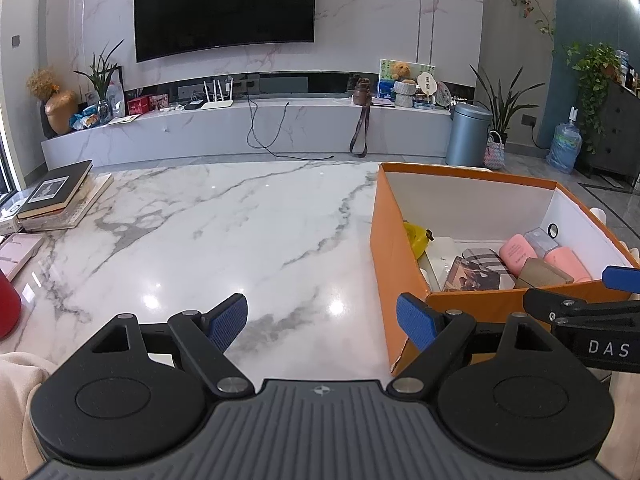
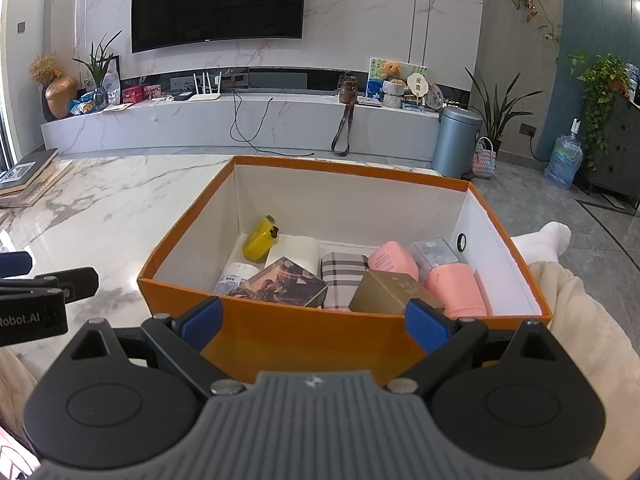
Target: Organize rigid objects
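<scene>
An orange box (image 2: 304,332) with white inner walls stands on the marble table (image 1: 200,232); it also shows in the left wrist view (image 1: 392,248). Inside lie a yellow object (image 2: 260,238), a dark printed box (image 2: 286,288), a plaid box (image 2: 342,276), a gold box (image 2: 384,292), two pink containers (image 2: 394,260) (image 2: 456,288) and a clear case (image 2: 434,254). My right gripper (image 2: 316,322) is open and empty, in front of the box's near wall. My left gripper (image 1: 322,322) is open and empty over the bare table, left of the box.
A stack of books (image 1: 60,196) lies at the table's far left, with a pink notebook (image 1: 16,254) and a red object (image 1: 8,308) nearer. Beyond the table are a TV console (image 1: 240,128), a grey bin (image 1: 466,134) and plants. A cream blanket (image 2: 592,344) lies right of the box.
</scene>
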Available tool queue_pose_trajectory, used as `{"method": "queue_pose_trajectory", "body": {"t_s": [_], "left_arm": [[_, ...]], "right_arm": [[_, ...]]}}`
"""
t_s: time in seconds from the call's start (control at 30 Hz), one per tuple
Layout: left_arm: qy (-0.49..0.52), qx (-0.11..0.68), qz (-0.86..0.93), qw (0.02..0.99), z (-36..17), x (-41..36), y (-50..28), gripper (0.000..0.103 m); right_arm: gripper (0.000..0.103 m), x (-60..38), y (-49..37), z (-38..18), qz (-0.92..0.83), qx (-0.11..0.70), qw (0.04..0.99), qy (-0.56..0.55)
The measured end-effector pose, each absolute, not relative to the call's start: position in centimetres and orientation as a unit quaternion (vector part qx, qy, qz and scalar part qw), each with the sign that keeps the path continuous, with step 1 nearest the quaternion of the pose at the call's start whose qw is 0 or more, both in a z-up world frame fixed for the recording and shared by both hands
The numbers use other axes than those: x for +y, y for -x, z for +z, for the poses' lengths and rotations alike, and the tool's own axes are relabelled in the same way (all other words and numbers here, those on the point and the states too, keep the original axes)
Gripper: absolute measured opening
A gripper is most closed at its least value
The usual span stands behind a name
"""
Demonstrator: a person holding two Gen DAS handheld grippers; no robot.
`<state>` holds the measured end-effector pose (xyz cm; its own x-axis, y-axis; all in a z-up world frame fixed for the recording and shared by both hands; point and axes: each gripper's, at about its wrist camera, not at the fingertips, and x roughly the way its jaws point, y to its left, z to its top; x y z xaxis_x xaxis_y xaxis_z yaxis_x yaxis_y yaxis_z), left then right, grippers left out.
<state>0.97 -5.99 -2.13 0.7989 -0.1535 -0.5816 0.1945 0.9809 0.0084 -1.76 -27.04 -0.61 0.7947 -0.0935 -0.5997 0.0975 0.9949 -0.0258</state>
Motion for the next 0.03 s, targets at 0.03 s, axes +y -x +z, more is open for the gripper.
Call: {"method": "queue_pose_trajectory", "body": {"t_s": [0.03], "left_arm": [[-0.032, 0.304, -0.091, 0.948, -2.11, -5.97, -0.99, 0.099]], "right_arm": [[0.096, -27.03, 1.75, -0.61, -0.051, 0.316, 0.947, -0.003]]}}
